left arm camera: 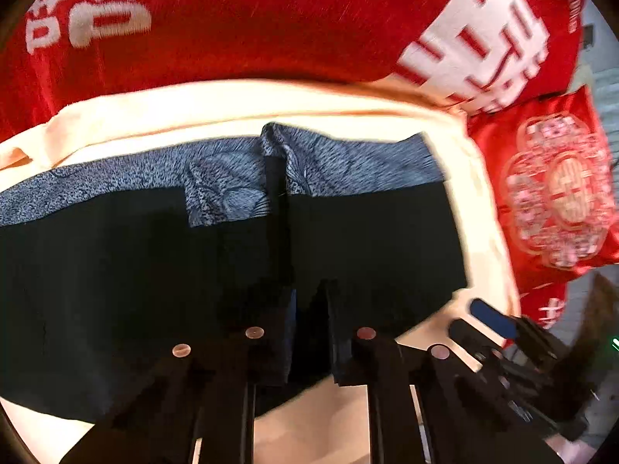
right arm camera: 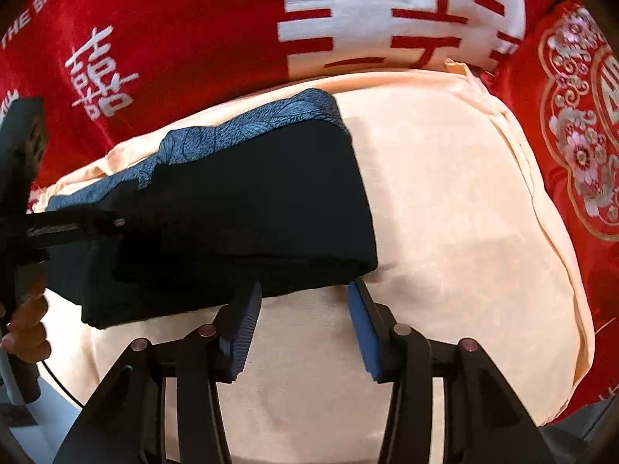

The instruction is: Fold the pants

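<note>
The dark navy pants with a blue patterned waistband (right arm camera: 247, 208) lie partly folded on a cream cloth pad (right arm camera: 445, 232) spread over the red bedcover with white characters (right arm camera: 174, 38). The left gripper (left arm camera: 309, 332) has its fingers closed on the near hem of the dark cloth. The right gripper (right arm camera: 305, 324) stands about half open, empty, its fingers just beside the pants' near corner. Best to pinch both near corners evenly, lift together, and carry the edge square to the waistband.
</note>
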